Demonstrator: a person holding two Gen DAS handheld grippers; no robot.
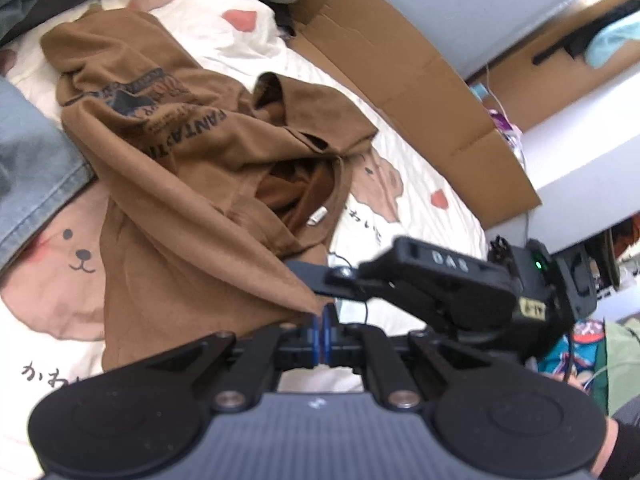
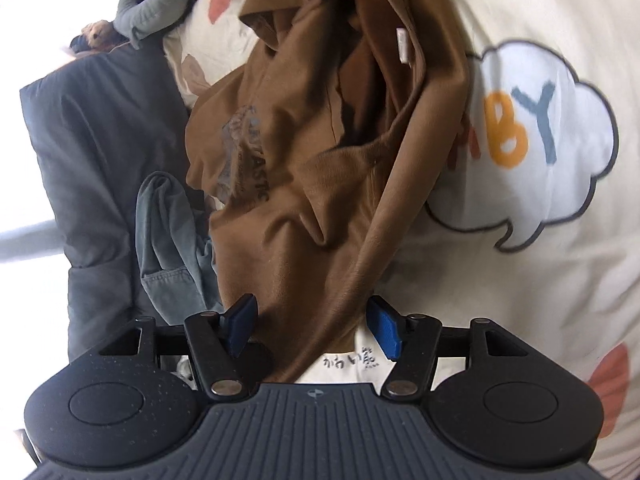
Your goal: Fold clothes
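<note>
Brown shirt (image 2: 320, 152) print blurred; top edge cropped.

Brown shirt (image 1: 172, 168) and jeans (image 1: 28, 160) on bedsheet (image 1: 404, 216).

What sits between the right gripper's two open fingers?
In the right wrist view, a bunched edge of the brown T-shirt lies between the right gripper's open fingers, over the cartoon bedsheet.

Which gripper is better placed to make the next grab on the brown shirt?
Right. The right gripper is open with the brown shirt hem between its blue pads. The left gripper is already shut on a corner.
</note>
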